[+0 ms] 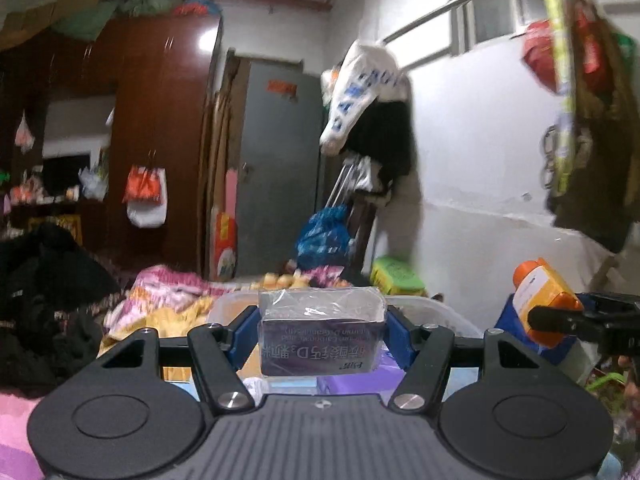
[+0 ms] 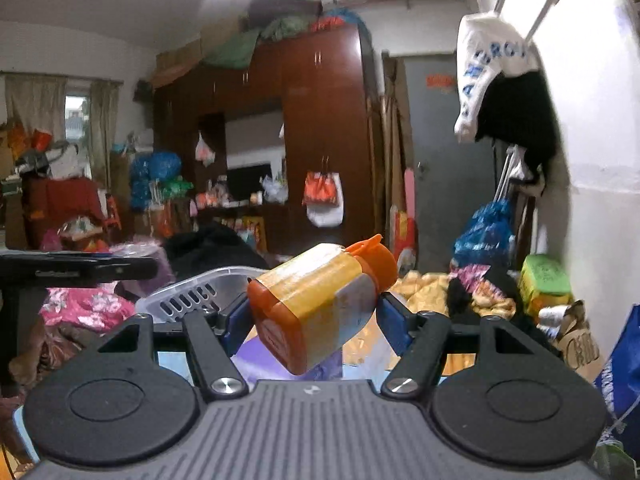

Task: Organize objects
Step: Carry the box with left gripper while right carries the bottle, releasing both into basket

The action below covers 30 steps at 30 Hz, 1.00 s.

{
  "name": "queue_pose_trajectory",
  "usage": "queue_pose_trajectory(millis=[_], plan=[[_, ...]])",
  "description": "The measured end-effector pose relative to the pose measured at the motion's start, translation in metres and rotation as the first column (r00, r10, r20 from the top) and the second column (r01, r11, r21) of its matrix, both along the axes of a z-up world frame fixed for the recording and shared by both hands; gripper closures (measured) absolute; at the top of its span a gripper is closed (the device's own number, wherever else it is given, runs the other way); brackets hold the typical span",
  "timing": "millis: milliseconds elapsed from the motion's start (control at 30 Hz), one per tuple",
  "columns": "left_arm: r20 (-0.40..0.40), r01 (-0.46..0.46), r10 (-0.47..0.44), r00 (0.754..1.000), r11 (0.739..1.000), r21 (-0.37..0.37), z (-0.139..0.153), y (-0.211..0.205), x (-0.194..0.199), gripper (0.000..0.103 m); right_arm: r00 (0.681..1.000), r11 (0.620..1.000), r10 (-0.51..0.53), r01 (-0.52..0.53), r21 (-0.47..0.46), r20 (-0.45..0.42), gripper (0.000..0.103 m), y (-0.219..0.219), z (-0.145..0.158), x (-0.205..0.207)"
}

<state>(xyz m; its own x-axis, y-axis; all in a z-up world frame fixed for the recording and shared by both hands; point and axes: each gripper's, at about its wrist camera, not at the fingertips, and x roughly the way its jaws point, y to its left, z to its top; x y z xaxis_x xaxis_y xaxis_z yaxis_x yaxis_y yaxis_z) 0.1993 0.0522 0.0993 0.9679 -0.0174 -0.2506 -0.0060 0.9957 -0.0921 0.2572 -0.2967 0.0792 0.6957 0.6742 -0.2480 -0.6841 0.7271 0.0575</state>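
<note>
My left gripper (image 1: pixel 322 330) is shut on a purple medicine box (image 1: pixel 322 332) wrapped in clear film, held up above a clear plastic basket (image 1: pixel 432 310). My right gripper (image 2: pixel 312 312) is shut on an orange and yellow bottle (image 2: pixel 320 304) with an orange flip cap, held tilted with the cap up to the right. The same bottle (image 1: pixel 542 300) and the right gripper show at the right of the left wrist view. The basket (image 2: pixel 188 290) lies just beyond and left of the bottle in the right wrist view. Purple items lie below both grippers.
A bed with a floral quilt (image 1: pixel 168 300) and dark clothes (image 1: pixel 44 300) is on the left. A green box (image 2: pixel 544 278) and a blue bag (image 2: pixel 620 364) sit on the right by the white wall. A brown wardrobe (image 1: pixel 160 140) and grey door (image 1: pixel 280 168) stand behind.
</note>
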Motion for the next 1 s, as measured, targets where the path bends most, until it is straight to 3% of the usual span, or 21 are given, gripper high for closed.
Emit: queue_pose_trajectory(millis=[167, 333, 567, 867, 933, 1000], plan=[[-0.098, -0.012, 0.01, 0.995, 1.0, -0.017, -0.011, 0.007, 0.04, 0.035, 0.996, 0.996, -0.039, 0.032, -0.08, -0.077, 0.034, 0.028, -0.017, 0.027], [-0.129, -0.016, 0.014, 0.992, 1.0, -0.017, -0.021, 0.01, 0.046, 0.035, 0.994, 0.996, -0.04, 0.032, -0.084, -0.103, 0.034, 0.032, -0.024, 0.027], [-0.153, -0.059, 0.058, 0.987, 0.998, 0.001, -0.021, 0.011, 0.052, 0.035, 0.995, 0.994, -0.034, 0.023, -0.108, -0.094, 0.034, 0.037, -0.019, 0.024], [-0.149, -0.034, 0.037, 0.988, 0.999, 0.028, -0.024, 0.011, 0.057, 0.031, 0.993, 0.993, -0.04, 0.027, -0.116, -0.11, 0.033, 0.042, -0.013, 0.034], [-0.119, -0.036, 0.04, 0.992, 0.999, 0.035, -0.024, 0.008, 0.053, 0.016, 0.995, 0.996, -0.035, 0.027, -0.088, -0.092, 0.012, 0.037, -0.009, 0.032], [-0.089, -0.038, 0.041, 0.995, 0.999, 0.037, -0.024, 0.006, 0.046, 0.013, 0.998, 0.997, -0.038, 0.034, -0.068, -0.058, 0.003, 0.03, -0.005, 0.023]])
